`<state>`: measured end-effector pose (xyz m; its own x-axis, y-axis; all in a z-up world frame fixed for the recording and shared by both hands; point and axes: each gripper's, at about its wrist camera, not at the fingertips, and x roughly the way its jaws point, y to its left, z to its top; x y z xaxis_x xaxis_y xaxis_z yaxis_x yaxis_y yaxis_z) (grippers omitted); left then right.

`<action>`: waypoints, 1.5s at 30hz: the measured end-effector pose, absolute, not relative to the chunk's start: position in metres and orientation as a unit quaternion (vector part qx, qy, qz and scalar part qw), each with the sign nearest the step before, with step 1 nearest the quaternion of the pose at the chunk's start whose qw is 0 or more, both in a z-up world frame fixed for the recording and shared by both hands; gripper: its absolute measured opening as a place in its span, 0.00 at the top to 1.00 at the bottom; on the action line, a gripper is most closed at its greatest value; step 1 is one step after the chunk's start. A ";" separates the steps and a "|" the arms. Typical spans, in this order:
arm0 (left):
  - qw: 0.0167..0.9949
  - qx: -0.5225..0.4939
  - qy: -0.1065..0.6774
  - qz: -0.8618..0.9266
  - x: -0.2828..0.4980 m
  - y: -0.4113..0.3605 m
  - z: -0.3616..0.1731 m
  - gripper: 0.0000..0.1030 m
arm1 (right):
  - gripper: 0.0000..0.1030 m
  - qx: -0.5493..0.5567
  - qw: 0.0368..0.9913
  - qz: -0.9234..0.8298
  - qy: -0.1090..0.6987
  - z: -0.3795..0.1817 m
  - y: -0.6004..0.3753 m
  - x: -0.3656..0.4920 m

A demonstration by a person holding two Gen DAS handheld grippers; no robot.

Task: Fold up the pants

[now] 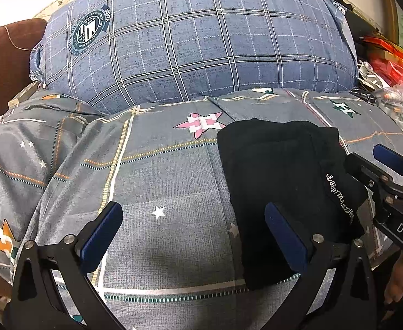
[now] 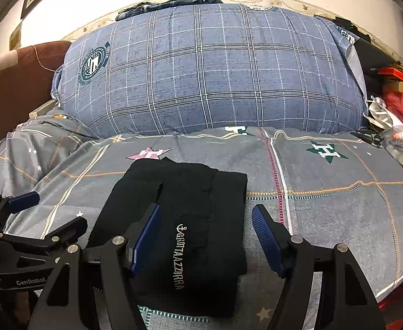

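Observation:
Black pants (image 1: 278,170) lie folded into a compact rectangle on the grey patterned bedspread (image 1: 160,181), with white lettering along one edge. My left gripper (image 1: 193,236) stands wide open above the bedspread. Its right finger hangs over the pants' left side, and it holds nothing. In the right wrist view the pants (image 2: 187,192) lie straight ahead and my right gripper (image 2: 205,236) is open above their near end, the lettering between its blue pads. Each gripper shows in the other's view: the right gripper (image 1: 372,159) by the pants' right edge, the left gripper (image 2: 50,211) at their left.
A big blue plaid pillow (image 1: 196,44) fills the back of the bed. A brown headboard or sofa arm (image 1: 6,60) stands at the left. Red packages and plastic bags (image 2: 399,104) clutter the right edge. The bedspread (image 2: 339,192) continues right of the pants.

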<state>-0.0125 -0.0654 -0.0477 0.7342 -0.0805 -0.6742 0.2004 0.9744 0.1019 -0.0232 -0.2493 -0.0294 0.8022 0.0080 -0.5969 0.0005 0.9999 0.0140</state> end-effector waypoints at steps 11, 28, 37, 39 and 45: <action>0.927 0.090 0.355 -0.079 -0.015 -0.069 -0.048 0.00 | 0.32 -0.007 0.949 -0.008 0.316 -0.030 -0.248 -0.024; 0.926 0.090 0.357 -0.080 -0.016 -0.070 -0.048 0.00 | 0.32 -0.008 0.947 -0.010 0.321 -0.032 -0.248 -0.022; 0.926 0.090 0.357 -0.081 -0.017 -0.070 -0.049 0.00 | 0.32 -0.009 0.947 -0.010 0.322 -0.032 -0.248 -0.021; 0.926 0.090 0.357 -0.081 -0.017 -0.070 -0.049 0.00 | 0.32 -0.009 0.946 -0.010 0.323 -0.032 -0.249 -0.021; 0.926 0.091 0.358 -0.082 -0.017 -0.070 -0.049 0.00 | 0.32 -0.011 0.945 -0.011 0.326 -0.034 -0.248 -0.020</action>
<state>-0.0168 -0.0699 -0.0493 0.7302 -0.0861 -0.6777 0.2164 0.9701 0.1099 -0.0201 -0.2479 -0.0341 0.7871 -0.0273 -0.6163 0.0133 0.9995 -0.0273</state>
